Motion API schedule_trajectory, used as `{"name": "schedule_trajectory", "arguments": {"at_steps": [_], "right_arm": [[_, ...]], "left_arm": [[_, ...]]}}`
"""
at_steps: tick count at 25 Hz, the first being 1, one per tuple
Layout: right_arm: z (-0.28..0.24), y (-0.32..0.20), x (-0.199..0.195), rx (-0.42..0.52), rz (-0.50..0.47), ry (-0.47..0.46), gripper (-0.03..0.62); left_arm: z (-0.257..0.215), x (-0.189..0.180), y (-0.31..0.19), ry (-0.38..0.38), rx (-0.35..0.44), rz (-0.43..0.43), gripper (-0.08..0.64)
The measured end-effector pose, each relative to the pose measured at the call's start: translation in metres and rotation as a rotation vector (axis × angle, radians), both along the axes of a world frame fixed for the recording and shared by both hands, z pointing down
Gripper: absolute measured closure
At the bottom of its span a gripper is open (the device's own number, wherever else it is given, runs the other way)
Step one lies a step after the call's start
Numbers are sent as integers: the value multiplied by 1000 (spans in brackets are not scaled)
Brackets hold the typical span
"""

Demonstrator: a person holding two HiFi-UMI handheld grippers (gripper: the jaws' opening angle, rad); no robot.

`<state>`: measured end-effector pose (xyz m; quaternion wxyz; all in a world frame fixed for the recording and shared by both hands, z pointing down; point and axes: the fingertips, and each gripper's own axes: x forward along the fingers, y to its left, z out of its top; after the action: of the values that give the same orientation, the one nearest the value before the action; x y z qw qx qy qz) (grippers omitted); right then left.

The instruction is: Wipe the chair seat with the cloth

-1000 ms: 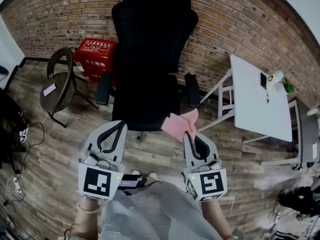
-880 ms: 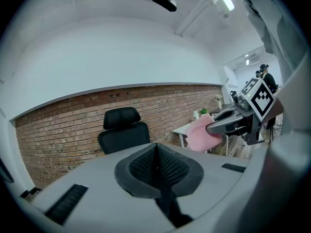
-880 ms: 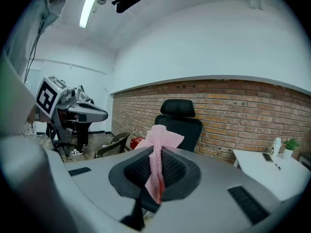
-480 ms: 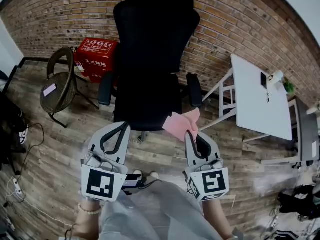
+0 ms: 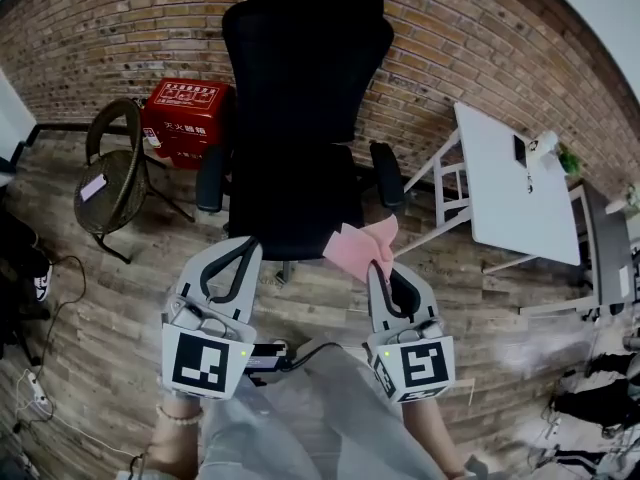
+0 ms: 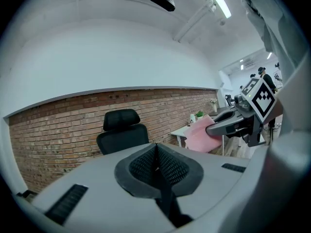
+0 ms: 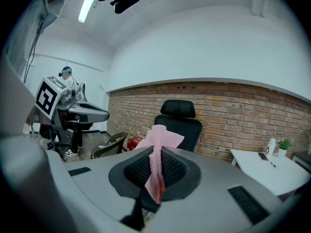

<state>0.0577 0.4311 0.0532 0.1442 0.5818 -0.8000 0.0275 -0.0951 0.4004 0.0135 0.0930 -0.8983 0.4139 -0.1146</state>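
A black office chair (image 5: 300, 98) with a high back stands against the brick wall, its seat (image 5: 290, 203) facing me. My right gripper (image 5: 381, 266) is shut on a pink cloth (image 5: 358, 248), which hangs just off the seat's front right corner. In the right gripper view the pink cloth (image 7: 156, 152) is pinched between the jaws and sticks up above them, with the chair (image 7: 178, 123) beyond. My left gripper (image 5: 243, 253) is shut and holds nothing, at the seat's front left edge. The left gripper view shows its jaws pressed together, the chair (image 6: 122, 130) ahead.
A wicker chair (image 5: 112, 173) and a red box (image 5: 188, 116) stand to the left of the office chair. A white table (image 5: 515, 193) stands to the right. Cables (image 5: 40, 298) lie on the wooden floor at the left.
Both grippers keep their places at the seat's front edge; the cloth stays in the right gripper. The head view has shifted slightly.
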Motion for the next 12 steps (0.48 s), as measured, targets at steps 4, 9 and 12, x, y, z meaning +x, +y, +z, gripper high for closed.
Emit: {"name": "schedule_trajectory", "arguments": {"at_steps": [4, 9, 12], "right_arm": [[5, 6, -7, -5, 4, 9, 537], [9, -3, 0, -14, 18, 11, 537], [12, -13, 4, -10, 13, 10, 537]], "left_arm": [[5, -4, -1, 8, -7, 11, 541], [7, -6, -9, 13, -13, -1, 541], [10, -4, -15, -4, -7, -3, 541]]}}
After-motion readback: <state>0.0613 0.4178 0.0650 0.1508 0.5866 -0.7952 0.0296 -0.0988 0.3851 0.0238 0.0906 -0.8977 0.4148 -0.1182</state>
